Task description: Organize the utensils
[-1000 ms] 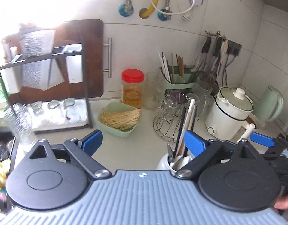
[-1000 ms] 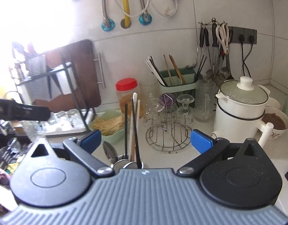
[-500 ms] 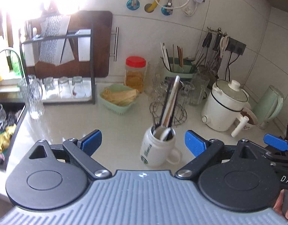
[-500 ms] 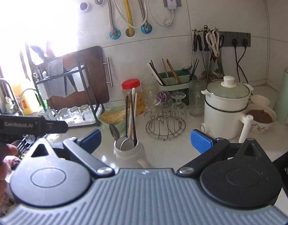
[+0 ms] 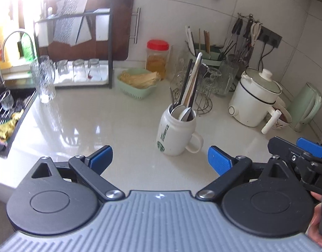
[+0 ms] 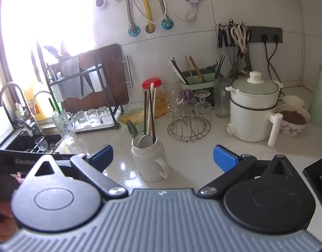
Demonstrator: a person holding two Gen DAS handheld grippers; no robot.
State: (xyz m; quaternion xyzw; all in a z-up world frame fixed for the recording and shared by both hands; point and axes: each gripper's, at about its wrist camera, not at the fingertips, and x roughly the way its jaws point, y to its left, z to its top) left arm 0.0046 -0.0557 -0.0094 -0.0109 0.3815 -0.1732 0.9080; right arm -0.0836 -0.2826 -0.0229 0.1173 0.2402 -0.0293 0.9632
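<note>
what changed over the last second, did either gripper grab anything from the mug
Both grippers pulled back and up from the white mug: a second ago it sat right at their bases, now it stands clear ahead. The left gripper and right gripper stayed open and empty. Nothing was grabbed; the spoons and chopsticks remain in the mug, which has not shifted on the counter.

We see the mug (image 5: 176, 132) on the table (image 5: 102, 126), utensils (image 5: 189, 86) inside it; basket (image 5: 138, 84) behind-left, wire rack (image 5: 203, 103) directly behind, cooker (image 5: 253, 100) right

White mug (image 5: 175, 134) (green logo), red-lidded jar (image 5: 157, 57), mint basket (image 5: 138, 89).
</note>
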